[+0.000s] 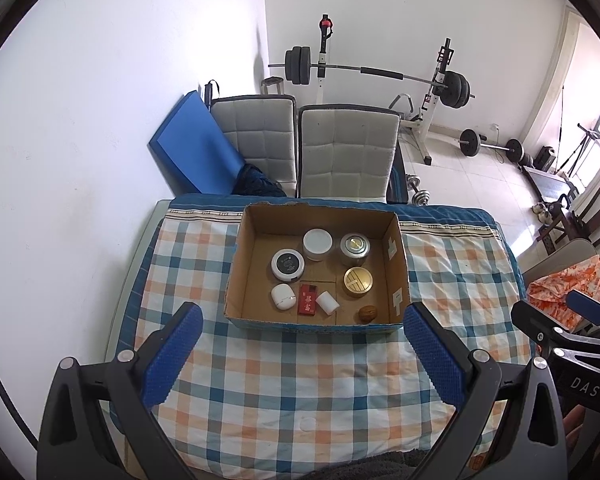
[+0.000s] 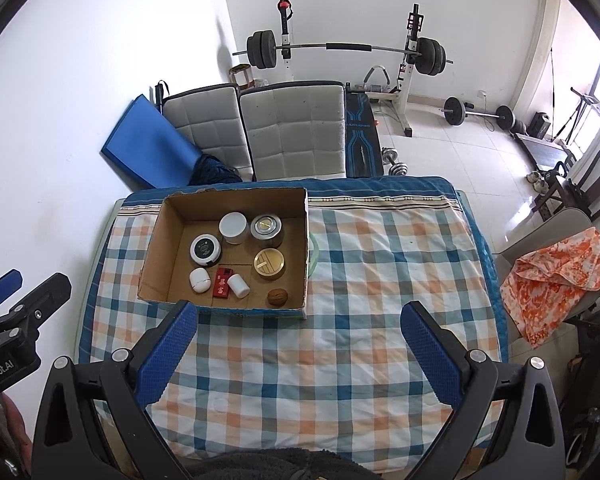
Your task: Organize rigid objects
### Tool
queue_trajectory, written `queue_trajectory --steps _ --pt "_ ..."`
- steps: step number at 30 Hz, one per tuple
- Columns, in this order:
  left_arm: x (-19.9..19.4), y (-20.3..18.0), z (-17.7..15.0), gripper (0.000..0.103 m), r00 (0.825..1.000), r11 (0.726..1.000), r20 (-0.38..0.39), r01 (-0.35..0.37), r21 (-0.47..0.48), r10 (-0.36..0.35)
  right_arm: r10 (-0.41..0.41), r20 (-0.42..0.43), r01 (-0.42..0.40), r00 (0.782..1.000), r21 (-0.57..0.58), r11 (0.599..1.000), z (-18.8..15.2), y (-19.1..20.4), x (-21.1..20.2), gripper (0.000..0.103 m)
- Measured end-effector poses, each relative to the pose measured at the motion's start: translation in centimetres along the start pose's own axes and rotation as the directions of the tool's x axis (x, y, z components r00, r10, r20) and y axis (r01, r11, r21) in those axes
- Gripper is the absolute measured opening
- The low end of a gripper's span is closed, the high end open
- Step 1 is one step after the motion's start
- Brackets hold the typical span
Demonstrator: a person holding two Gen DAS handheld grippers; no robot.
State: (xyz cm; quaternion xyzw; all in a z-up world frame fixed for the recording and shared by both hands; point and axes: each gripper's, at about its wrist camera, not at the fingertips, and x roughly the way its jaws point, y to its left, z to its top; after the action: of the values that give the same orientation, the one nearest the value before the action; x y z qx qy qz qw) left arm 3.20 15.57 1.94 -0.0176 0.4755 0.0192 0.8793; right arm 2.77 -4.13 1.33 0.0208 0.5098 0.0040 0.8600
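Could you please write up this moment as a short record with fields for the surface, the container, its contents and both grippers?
surface: table with checked cloth
container: open cardboard box on the cloth, toward the far edge
contents: white-lidded jar, silver tin, black-topped round tin, gold-lidded tin, white oval case, red box, small white cylinder, walnut
left gripper: open, holding nothing, above the cloth near the box
right gripper: open, holding nothing, above the cloth
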Motion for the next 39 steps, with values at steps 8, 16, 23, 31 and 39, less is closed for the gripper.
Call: queue_trajectory --steps 8,16,23,31,39 --pt "0.35 -0.21 0.20 0.103 1.000 1.000 0.001 -0.004 0.010 0.004 -0.030 0.023 0.030 0.999 -0.001 1.000 0.32 0.16 -0.16 0.103" --pt "0.59 -0.16 0.36 0.103 1.000 1.000 0.005 -0.003 0.012 0.003 -0.036 0.026 0.036 0.999 0.002 0.999 0.39 0.03 -0.06 0.103" --pt "0.69 -0.06 0.53 0.103 1.000 1.000 0.007 -0.004 0.014 0.004 -0.037 0.025 0.037 0.999 -0.001 0.999 0.40 -0.02 0.03 0.103" --pt "0.71 -0.07 0.53 0.103 1.000 1.000 0.006 -0.007 0.014 0.006 -0.037 0.033 0.037 0.999 0.000 0.999 0.49 -0.24 0.02 0.103" --pt "0.67 -0.08 0.67 0.103 1.000 1.000 0.008 -0.002 0.014 0.002 -0.051 0.048 0.051 0.998 0.012 0.999 1.02 -0.58 -0.24 0.103"
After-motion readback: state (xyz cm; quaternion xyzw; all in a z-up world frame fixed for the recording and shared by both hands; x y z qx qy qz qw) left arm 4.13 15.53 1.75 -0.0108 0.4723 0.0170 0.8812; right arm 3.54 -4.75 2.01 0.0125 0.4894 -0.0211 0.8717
